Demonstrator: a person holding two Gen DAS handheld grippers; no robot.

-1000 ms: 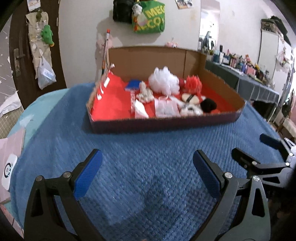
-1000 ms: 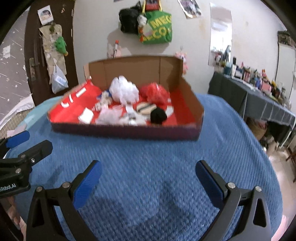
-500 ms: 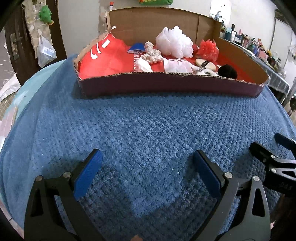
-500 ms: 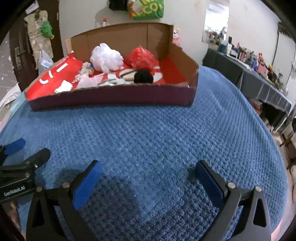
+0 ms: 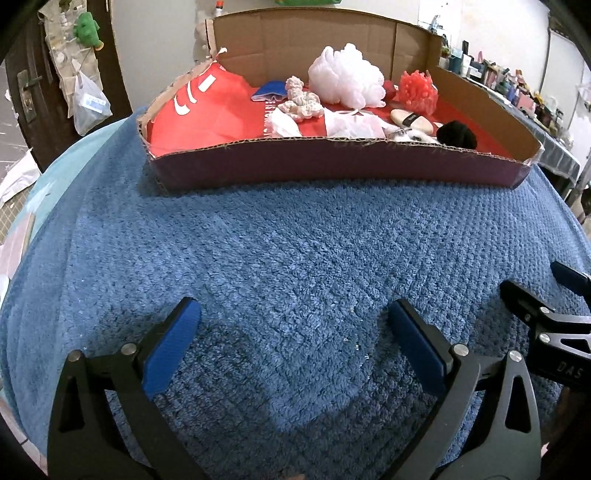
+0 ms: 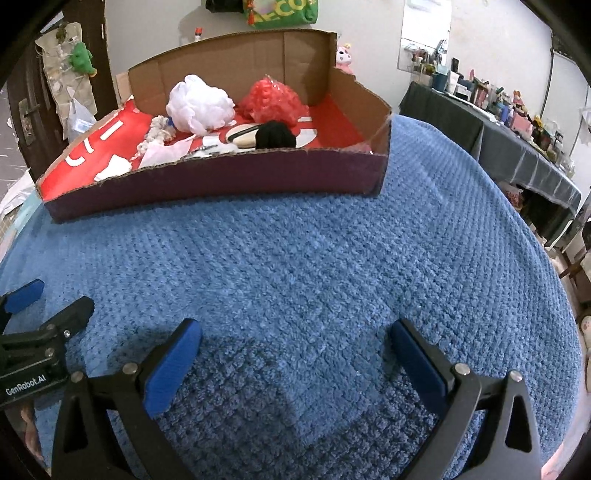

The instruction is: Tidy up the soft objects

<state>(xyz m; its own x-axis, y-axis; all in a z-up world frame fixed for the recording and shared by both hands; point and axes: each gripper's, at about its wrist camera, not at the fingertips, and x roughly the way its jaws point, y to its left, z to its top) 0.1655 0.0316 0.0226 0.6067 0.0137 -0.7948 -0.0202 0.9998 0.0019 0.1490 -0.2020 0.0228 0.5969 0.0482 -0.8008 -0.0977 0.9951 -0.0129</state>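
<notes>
Left tongs (image 5: pixel 293 328): spread wide, empty, blue pads low over the blue textured blanket (image 5: pixel 295 251); nothing between them. Right tongs (image 6: pixel 295 349): likewise spread wide and empty, over the same blanket; in the left wrist view they showed at 3 o'clock, and in the right wrist view the left tongs showed at 9 o'clock. Cardboard box (image 5: pixel 332 166): shallow, red-lined, purple front wall, resting on the blanket at 12 o'clock, well apart from both tongs. Contents, all inside the box: white mesh pouf (image 5: pixel 345 77) toward the back centre; red mesh pouf (image 5: pixel 417 90) just beside it at its 3 o'clock; cream knobbly soft piece (image 5: pixel 301 101) at the white pouf's 8 o'clock; small blue item (image 5: pixel 269 92) beside the cream piece at its 10 o'clock; white crumpled soft pieces (image 5: pixel 351 123) near the front wall; beige pad with a black band (image 5: pixel 410 120); black pom-pom (image 5: pixel 456 134) toward the front right. Left part of the box floor lay bare red. Background: green bag (image 6: pixel 280 13) on the wall at 12 o'clock; cluttered dark-clothed table (image 6: pixel 517 147) at 2 o'clock.
</notes>
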